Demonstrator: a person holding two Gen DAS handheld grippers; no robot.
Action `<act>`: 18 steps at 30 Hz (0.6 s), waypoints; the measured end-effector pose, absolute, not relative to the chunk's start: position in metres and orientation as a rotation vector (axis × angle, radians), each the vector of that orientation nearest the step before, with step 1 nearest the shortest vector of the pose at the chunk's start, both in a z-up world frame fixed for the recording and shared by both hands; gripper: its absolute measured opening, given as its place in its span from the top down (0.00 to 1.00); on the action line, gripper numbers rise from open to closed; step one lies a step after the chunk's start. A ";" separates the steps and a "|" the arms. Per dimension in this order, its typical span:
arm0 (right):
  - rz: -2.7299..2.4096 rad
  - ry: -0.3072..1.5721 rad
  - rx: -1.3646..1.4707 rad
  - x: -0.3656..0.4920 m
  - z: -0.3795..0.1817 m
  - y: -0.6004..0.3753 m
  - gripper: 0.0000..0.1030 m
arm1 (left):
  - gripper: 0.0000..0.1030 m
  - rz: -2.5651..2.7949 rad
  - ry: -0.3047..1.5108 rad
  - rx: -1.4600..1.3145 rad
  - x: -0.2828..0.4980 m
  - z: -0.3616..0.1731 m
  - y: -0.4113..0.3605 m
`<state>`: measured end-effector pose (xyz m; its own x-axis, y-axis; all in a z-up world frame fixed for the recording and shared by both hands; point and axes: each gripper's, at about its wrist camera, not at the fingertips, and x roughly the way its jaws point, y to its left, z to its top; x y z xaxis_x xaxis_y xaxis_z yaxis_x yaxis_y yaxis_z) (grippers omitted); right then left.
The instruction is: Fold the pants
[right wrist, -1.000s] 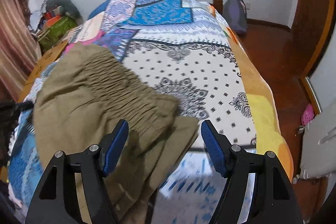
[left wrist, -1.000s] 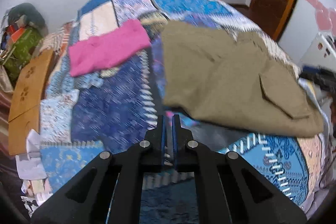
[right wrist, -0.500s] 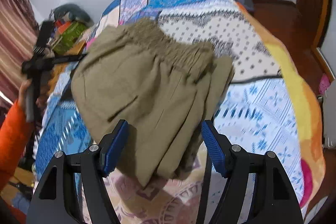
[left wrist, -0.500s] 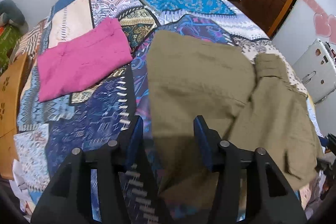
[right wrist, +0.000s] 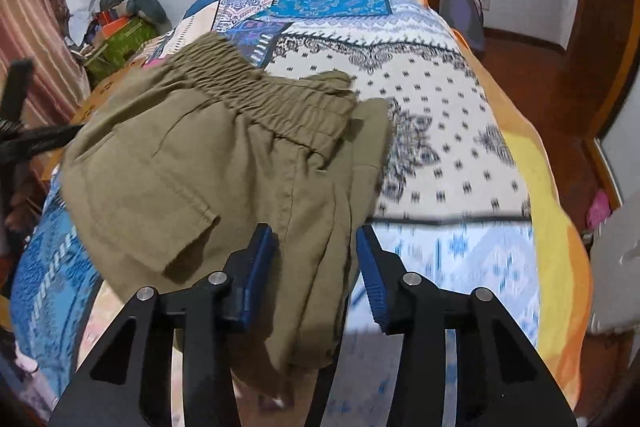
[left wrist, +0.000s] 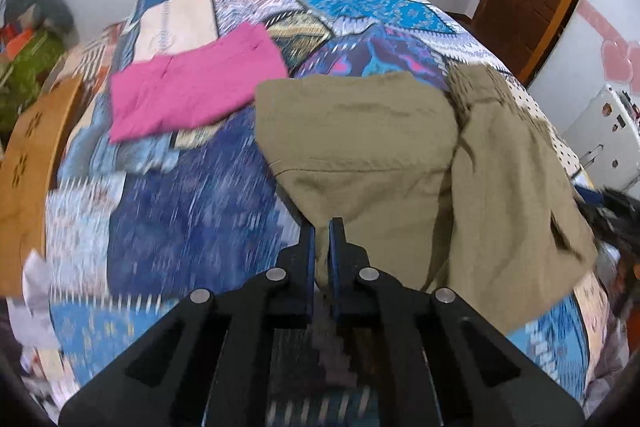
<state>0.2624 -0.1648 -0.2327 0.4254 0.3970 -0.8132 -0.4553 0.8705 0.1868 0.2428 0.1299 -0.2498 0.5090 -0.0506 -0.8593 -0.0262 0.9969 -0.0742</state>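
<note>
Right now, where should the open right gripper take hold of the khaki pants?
Probably the stacked side edge of the khaki pants, between the right gripper pads, approached from the near side. The layers bunch there, well below the elastic waistband.

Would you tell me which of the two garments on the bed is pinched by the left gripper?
The olive-khaki pants, not the pink folded garment lying apart.

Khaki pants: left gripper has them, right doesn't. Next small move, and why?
Probably close the right gripper on the fabric edge. Its jaws stand open around a bunched fold of the khaki pants, while the left gripper is already shut on another edge, so the cloth is pinched on one side only.
</note>
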 end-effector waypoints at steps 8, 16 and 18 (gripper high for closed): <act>0.516 0.994 -0.076 0.273 -0.219 -0.159 0.62 | 0.93 0.070 1.055 -0.060 0.209 -0.238 0.143; 0.605 0.920 -0.070 0.258 -0.186 -0.144 0.59 | 0.86 -0.117 0.931 -0.050 0.233 -0.188 0.090; 0.636 0.913 -0.068 0.258 -0.183 -0.135 0.59 | 0.81 -0.171 0.935 -0.045 0.246 -0.188 0.069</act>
